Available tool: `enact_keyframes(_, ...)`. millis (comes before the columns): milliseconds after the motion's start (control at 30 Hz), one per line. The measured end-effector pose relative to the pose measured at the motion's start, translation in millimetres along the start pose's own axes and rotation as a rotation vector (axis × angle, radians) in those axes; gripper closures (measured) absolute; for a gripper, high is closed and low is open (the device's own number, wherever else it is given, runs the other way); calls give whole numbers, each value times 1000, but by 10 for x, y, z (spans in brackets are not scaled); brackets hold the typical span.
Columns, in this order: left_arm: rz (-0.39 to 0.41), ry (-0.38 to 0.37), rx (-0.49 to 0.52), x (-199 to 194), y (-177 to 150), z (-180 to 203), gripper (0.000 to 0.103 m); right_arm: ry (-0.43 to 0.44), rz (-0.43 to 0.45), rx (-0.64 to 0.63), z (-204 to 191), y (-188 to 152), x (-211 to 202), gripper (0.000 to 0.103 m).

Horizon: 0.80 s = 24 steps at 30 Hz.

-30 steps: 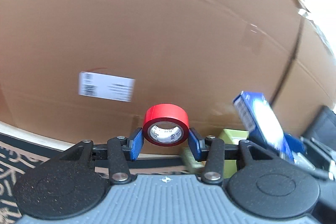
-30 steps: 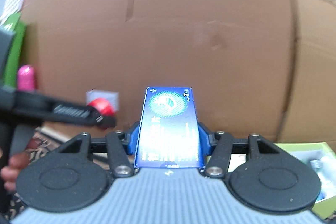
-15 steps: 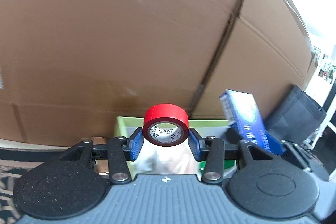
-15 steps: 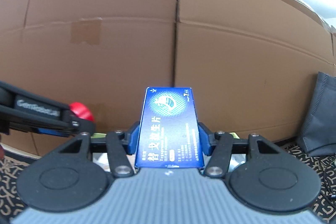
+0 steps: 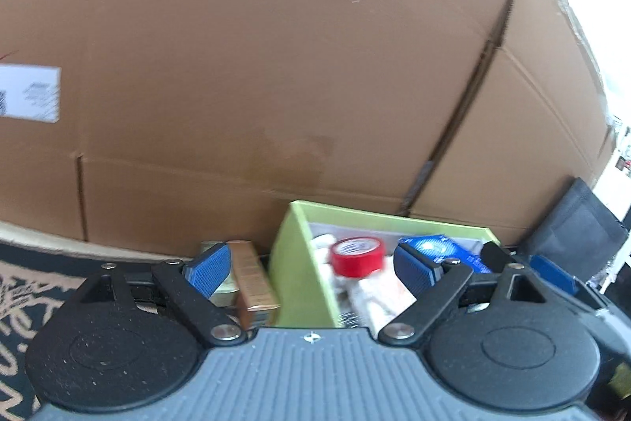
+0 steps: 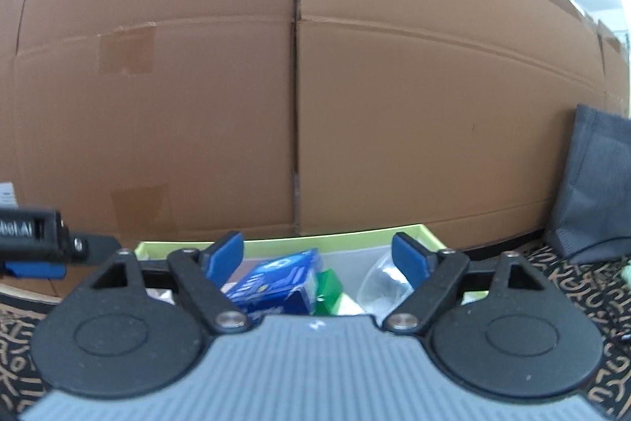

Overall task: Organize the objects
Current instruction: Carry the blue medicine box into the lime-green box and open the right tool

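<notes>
Tape roll [image 5: 357, 257] and blue box [image 6: 276, 277] lie in bin beyond wide-spread, empty fingers.

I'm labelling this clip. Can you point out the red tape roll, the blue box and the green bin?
red tape roll [image 5: 357, 257]: left wrist view, on its red outer band.
blue box [image 6: 276, 277]: right wrist view, on its printed top face.
green bin [image 5: 294, 263]: left wrist view, on its left outer wall.
</notes>
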State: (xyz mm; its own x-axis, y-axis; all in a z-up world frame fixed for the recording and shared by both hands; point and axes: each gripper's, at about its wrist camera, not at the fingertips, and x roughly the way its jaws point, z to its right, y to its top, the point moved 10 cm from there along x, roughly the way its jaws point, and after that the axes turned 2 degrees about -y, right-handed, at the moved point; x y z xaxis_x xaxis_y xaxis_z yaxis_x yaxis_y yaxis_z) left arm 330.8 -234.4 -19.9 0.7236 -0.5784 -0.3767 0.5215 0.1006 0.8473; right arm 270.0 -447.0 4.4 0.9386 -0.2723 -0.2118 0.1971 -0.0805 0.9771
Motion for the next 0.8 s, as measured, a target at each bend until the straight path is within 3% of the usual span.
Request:
enact_keyframes(100, -32, 37, -23, 92, -53, -168, 10, 39, -40, -13, -39, -49, 98, 30)
enact_keyframes(233, -29, 72, -48, 105, -21, -320, 10, 16, -135, -75, -82, -250, 269, 30)
enact_keyframes(400, 31, 147, -38, -202, 218, -445, 10, 41, -22, -58, -168, -40, 54, 29)
enact_keyframes(433, 45, 166, -30, -420, 282, -432, 10, 60, 3, -55, -223, 5, -5, 29)
enact_keyframes(533, 64, 239, -23, -521, 374, -607, 10, 184, 29, -36, -515, 48, -151, 29)
enact_keyframes(600, 67, 299, -28, -567, 409, -740, 10, 288, 10, -55, -804, -5, -228, 40)
enact_keyframes(633, 72, 318, -26, -584, 422, -787, 10, 332, -4, -83, -967, -53, -283, 52)
enact_keyframes(667, 72, 337, -25, -599, 430, -831, 10, 372, -22, -123, -1133, -120, -310, 54)
enact_keyframes(800, 58, 357, -10, -608, 424, -893, 10, 432, -87, -248, -1566, -401, -329, 54)
